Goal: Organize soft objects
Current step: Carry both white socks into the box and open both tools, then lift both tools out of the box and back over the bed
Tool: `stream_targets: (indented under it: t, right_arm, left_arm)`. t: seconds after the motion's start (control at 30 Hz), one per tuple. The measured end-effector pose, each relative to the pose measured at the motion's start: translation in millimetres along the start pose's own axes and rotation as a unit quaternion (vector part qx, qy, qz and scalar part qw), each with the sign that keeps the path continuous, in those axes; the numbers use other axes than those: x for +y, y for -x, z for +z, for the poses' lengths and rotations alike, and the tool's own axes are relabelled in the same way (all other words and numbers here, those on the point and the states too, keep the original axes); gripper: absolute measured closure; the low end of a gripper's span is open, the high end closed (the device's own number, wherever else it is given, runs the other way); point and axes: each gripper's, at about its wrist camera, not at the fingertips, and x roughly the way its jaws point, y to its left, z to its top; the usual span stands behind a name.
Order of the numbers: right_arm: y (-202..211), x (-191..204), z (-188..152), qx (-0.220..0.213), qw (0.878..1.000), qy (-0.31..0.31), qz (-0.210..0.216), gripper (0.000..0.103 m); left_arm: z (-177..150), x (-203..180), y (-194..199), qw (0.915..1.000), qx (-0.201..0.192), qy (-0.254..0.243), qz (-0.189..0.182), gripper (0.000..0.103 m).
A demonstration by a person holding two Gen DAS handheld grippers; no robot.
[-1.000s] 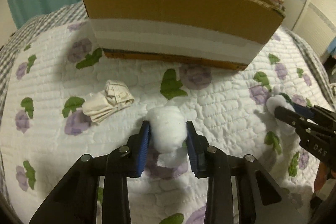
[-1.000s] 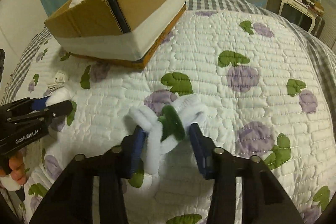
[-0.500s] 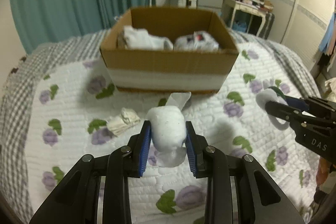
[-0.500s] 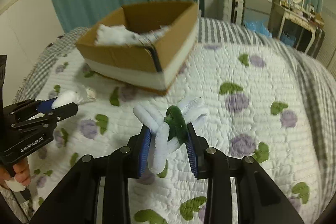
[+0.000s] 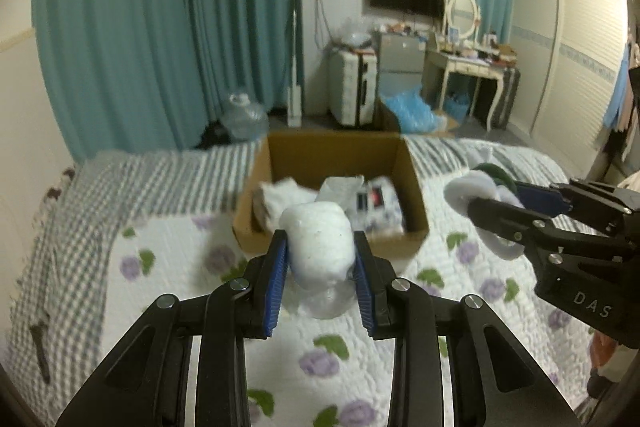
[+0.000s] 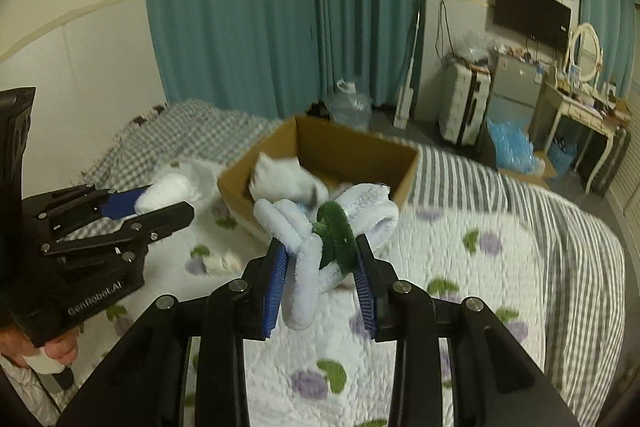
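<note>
Now, from the left: the left hand-held gripper point(image 5: 320, 259) is closed on a white cotton wad point(image 5: 318, 241), its blue pads pressing both sides, held in the air above the quilted bed point(image 5: 168, 287). Straight ahead of it and lower sits the open cardboard box point(image 5: 414, 187), already holding a few pale soft things, too blurred to name. To the right, the right hand-held gripper point(image 6: 320, 259) is clamped on a white and green fuzzy bundle point(image 6: 320, 227), also aloft, with the box ahead and a little to its left. Both grippers look about equally near the box; I judge the left 1 better lined up with the opening. A small pale bundle point(image 6: 220, 261) lies on the quilt near the box. Motion blur smears the box rim, and the near wall hides its floor.
</note>
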Motion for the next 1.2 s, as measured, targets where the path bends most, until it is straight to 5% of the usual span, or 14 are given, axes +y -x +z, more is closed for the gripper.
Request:
stream_targets:
  t: [0.5,0.97,1.03,1.1,1.2]
  right_arm:
    - [-63.8,-9.5,78.4,-0.025,1.0,-0.004,-0.001,0.071]
    - [-174.5,-52.7,56.3,0.036,0.998,-0.05,0.007,0.071]
    - [-179.2,-55.4,54.8,0.038,0.998,-0.055,0.006,0.064]
    - [-182.7,-58.2,53.5,0.041,0.998,-0.057,0.004,0.045]
    - [-178.4,-61.4,54.4,0.034,0.997,-0.066,0.001,0.038]
  left_arm:
    - [43.3,22.9,-75.2,0.9999,0.0,-0.007,0.014,0.073]
    - [27.9,24.4,-166.5,0.9984,0.04,-0.04,0.002,0.07]
    - [29.2,19.8,-169.3,0.9984,0.039,-0.04,-0.004,0.069]
    - [28.8,19.7,-172.4,0.9977,0.055,-0.04,-0.007,0.063]
    - [30.6,23.6,-164.3,0.9981,0.053,-0.027,-0.013,0.041]
